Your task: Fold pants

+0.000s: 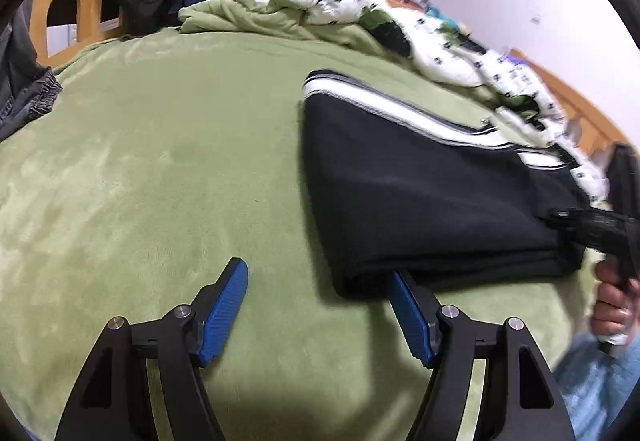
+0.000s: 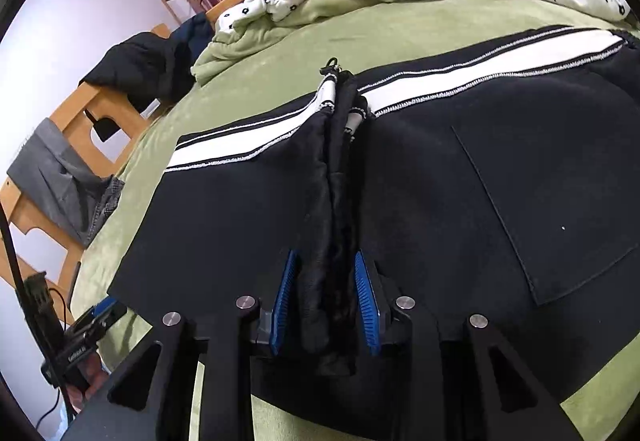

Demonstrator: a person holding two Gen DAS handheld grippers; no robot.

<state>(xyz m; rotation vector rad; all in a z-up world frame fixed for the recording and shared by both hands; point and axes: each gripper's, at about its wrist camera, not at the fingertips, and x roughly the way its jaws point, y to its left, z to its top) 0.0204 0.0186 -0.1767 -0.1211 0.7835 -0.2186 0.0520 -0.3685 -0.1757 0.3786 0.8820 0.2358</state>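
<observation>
Pants point(image 2: 440, 201) lay folded; your right gripper point(image 2: 326, 301) loosely straddled the bunched cuffs, left gripper point(image 1: 316, 305) apart, empty; you needed a clean withdrawal.

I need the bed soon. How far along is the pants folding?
Partly done: the black pants already lie doubled over on the green blanket. In hand: a bunched cuff end stands between the right gripper pads, which look loose on it. The left gripper is open and empty. Further folds probably remain.
</observation>
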